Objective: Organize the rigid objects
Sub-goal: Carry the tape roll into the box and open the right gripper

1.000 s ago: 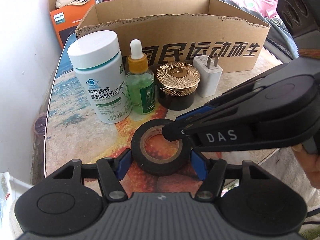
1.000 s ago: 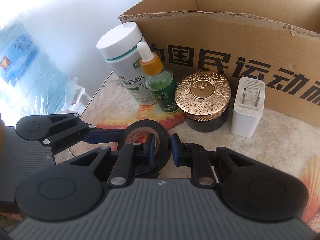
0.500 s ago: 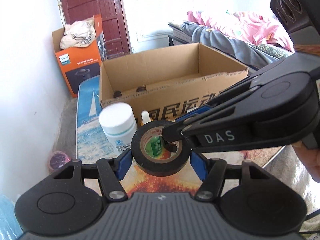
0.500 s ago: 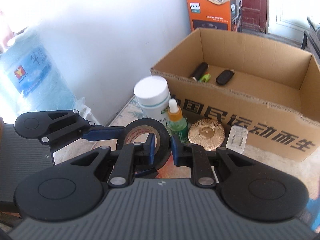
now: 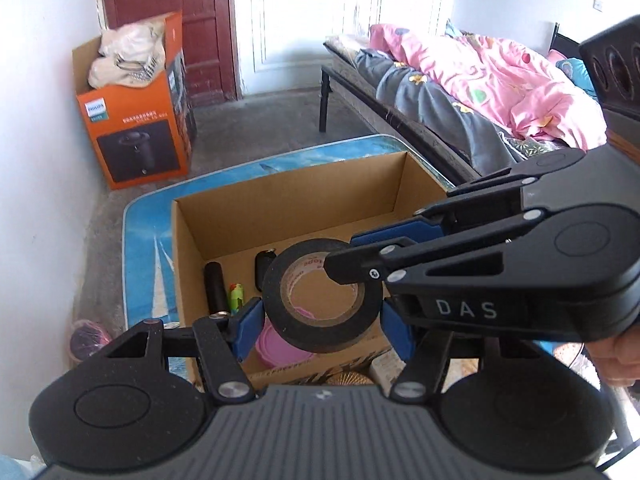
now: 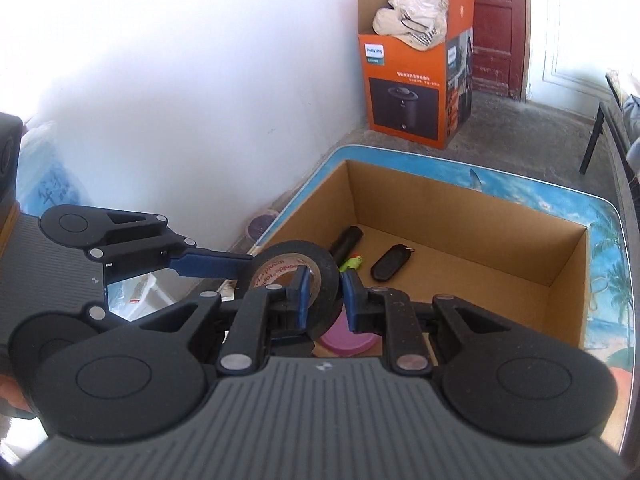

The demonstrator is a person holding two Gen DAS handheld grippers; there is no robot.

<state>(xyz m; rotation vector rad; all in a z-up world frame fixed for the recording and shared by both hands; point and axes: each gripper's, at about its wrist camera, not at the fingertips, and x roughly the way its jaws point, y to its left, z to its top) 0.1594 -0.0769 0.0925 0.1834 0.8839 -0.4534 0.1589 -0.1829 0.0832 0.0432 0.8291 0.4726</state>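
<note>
The black tape roll hangs above the cardboard box, pinched through its wall by the right gripper; the left gripper brackets its sides, contact unclear. Lower it past the pink lid, then release both jaws together.

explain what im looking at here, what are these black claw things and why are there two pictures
The black claws are hand-held grippers, not a robot: a person holds one in each hand, and each carries a wide-angle camera looking out along its two blue-tipped fingers. So one picture is from the left gripper, the other from the right gripper.

Both hold one roll of black tape above an open cardboard box on a blue table. The left one spans the roll's outer sides; the right one pinches its wall, one finger through the hole.

In the box lie a black cylinder, a black key fob, a small green item and a pink round lid.
</note>
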